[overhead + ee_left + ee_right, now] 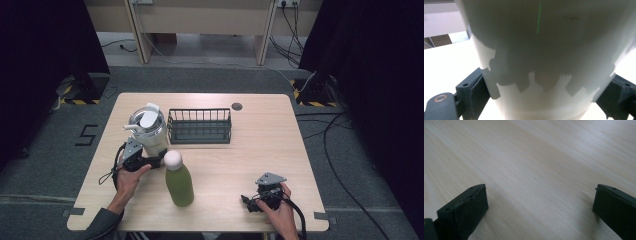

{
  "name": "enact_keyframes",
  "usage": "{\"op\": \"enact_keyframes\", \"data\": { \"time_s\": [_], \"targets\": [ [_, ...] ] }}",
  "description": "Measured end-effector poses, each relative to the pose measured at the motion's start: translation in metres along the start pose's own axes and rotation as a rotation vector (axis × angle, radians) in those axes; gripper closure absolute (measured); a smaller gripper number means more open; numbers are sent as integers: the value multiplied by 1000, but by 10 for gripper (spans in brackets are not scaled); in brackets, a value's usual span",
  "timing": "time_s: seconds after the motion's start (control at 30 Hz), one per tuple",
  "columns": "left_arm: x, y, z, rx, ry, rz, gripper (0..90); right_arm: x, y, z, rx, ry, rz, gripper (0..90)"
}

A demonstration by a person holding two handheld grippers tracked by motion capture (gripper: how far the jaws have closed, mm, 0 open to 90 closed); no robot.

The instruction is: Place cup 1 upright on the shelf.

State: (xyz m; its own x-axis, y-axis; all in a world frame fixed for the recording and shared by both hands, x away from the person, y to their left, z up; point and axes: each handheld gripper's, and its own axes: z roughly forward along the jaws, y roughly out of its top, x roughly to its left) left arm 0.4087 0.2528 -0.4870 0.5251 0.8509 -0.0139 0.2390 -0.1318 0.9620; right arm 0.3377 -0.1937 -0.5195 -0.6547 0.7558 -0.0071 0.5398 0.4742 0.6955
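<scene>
Left gripper (150,161) fingers clasping the white lidded tumbler (148,131) at counter's (260,145) left, green bottle (179,181) just beside it, black wire rack (200,126) close behind-right, right gripper (252,202) well apart, fingers spread wide over bare wood

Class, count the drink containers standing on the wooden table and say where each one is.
2. A white tumbler stands at the left, beside the black wire rack, between the left gripper's jaws. A green bottle stands nearer the front edge.
</scene>
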Motion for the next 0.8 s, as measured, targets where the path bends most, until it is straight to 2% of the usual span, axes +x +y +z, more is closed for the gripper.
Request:
{"op": "enact_keyframes", "data": {
  "time_s": [0.5, 0.8],
  "targets": [
    [-1, 28, -9, 3, -36, 22, 109, 0, 0, 0, 0, 1, -1, 3],
    [-6, 53, -4, 2, -51, 68, 109, 0, 0, 0, 0, 1, -1, 3]
  ]
}}
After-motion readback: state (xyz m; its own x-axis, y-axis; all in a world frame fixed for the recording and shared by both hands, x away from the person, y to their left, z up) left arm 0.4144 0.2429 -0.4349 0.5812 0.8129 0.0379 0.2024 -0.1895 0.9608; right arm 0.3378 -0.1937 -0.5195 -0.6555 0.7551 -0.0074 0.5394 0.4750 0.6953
